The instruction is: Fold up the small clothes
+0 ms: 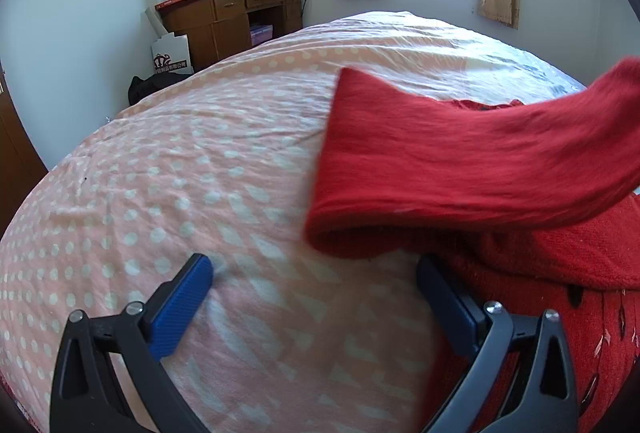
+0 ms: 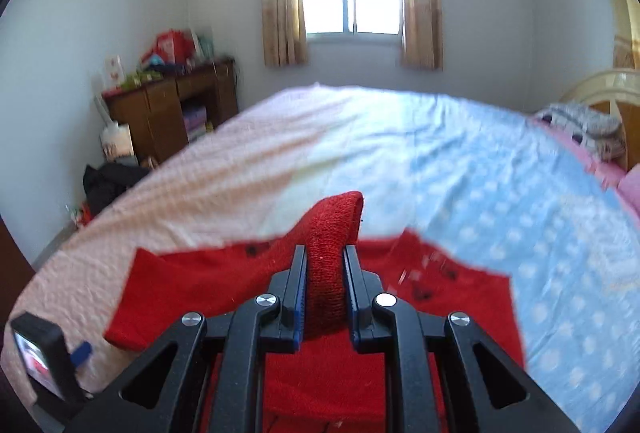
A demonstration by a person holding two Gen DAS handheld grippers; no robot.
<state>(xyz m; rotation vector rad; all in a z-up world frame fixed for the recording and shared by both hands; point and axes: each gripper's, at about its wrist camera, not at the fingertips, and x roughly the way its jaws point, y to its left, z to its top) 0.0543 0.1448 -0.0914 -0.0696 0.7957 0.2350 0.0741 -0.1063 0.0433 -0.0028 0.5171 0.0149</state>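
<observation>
A small red knit sweater (image 2: 360, 385) lies on the bed. My right gripper (image 2: 325, 253) is shut on the sweater's red sleeve cuff (image 2: 332, 233) and holds it lifted above the body of the garment. In the left wrist view the lifted red sleeve (image 1: 460, 161) stretches across from the right, over the sweater body (image 1: 580, 293). My left gripper (image 1: 316, 269) is open and empty, low over the bedspread, its right finger beside the sweater's edge. The left gripper's tip also shows at the lower left of the right wrist view (image 2: 80, 351).
The bed has a pink dotted cover (image 1: 180, 193) on the left and a blue dotted one (image 2: 500, 193) on the right. A cluttered wooden desk (image 1: 232, 13) stands by the far wall, a dark bag (image 1: 148, 85) on the floor. Folded bedding (image 2: 584, 129) lies by the headboard.
</observation>
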